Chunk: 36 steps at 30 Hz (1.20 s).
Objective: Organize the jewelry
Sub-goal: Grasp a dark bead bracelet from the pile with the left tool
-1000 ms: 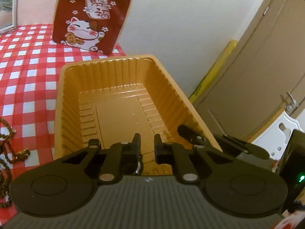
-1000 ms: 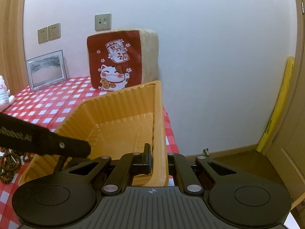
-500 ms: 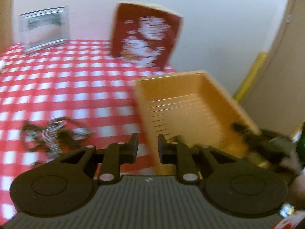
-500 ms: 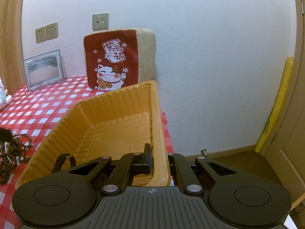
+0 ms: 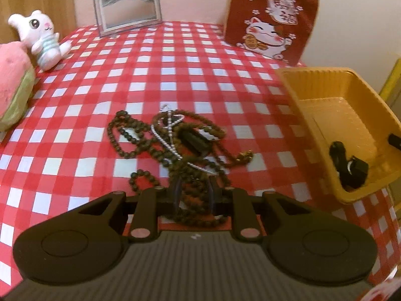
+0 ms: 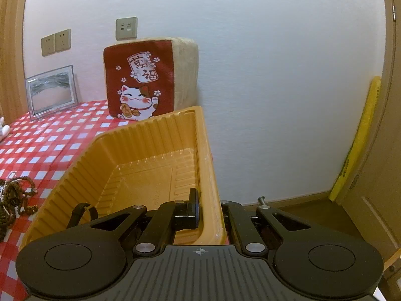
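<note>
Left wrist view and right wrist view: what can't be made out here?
- Bead pile, left wrist view: the near strands run under the left hand-held gripper, so whether its pads touch them is hidden.
- Black item in the tray, left wrist view: too blurred to identify.
- Right hand-held gripper, right wrist view: the tray wall hides its outer finger.
- Bead pile, right wrist view: cut off by the left edge.

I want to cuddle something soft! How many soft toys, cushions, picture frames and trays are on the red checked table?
Soft toys: 2 (white plush bunny, pink and green plush)
Cushions: 1 (red lucky-cat cushion)
Frames: 1 (silver picture frame)
Trays: 1 (orange ribbed plastic tray)
Total: 5
</note>
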Available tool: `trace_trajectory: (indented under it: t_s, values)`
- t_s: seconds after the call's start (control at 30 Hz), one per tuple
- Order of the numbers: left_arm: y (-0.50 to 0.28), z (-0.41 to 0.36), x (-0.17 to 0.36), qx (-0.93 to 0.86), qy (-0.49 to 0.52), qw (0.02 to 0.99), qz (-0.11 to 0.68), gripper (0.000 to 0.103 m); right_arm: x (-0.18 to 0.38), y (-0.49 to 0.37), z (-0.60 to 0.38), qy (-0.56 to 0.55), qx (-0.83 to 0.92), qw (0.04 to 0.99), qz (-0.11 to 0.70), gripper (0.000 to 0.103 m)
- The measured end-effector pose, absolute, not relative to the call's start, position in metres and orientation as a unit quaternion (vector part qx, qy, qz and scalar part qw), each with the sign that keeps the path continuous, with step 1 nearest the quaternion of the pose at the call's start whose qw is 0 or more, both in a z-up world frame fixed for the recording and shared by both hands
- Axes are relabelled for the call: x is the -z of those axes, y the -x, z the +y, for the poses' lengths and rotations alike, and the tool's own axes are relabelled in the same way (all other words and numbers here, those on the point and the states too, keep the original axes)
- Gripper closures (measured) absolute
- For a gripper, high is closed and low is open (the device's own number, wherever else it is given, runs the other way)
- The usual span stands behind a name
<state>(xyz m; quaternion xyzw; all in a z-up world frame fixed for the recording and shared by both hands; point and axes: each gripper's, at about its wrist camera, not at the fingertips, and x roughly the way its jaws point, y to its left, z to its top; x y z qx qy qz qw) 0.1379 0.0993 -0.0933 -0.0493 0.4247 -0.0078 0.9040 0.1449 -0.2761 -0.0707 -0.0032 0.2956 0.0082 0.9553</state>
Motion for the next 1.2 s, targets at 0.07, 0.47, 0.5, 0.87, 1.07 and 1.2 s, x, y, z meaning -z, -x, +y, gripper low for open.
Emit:
trace_trajectory:
  t_s: [0.07, 0.47, 0.5, 0.87, 1.07, 1.2]
  values:
    - [-0.141, 0.103, 0.096, 0.002, 0.051, 0.903, 0.426, 0.084, 0.071, -0.145, -0.276, 0.004, -0.007, 0.955, 0.295, 0.099]
    - [-0.162, 0.118, 0.11, -0.013, 0.098, 0.889, 0.448, 0.084, 0.07, -0.144, -0.277, 0.003, -0.005, 0.955, 0.296, 0.099]
    - [-0.163, 0.118, 0.111, -0.014, 0.097, 0.888, 0.449, 0.084, 0.07, -0.144, -0.277, 0.003, -0.005, 0.955, 0.296, 0.099]
    - [-0.161, 0.118, 0.104, -0.002, 0.096, 0.895, 0.435, 0.097, 0.071, -0.144, -0.277, 0.003, -0.006, 0.956, 0.295, 0.099]
    - [-0.154, 0.118, 0.08, 0.01, 0.113, 0.905, 0.409, 0.097, 0.07, -0.141, -0.277, 0.002, -0.008, 0.957, 0.291, 0.1]
    - [-0.151, 0.114, 0.06, 0.024, 0.118, 0.913, 0.39, 0.097, 0.069, -0.139, -0.276, 0.001, -0.007, 0.957, 0.29, 0.1]
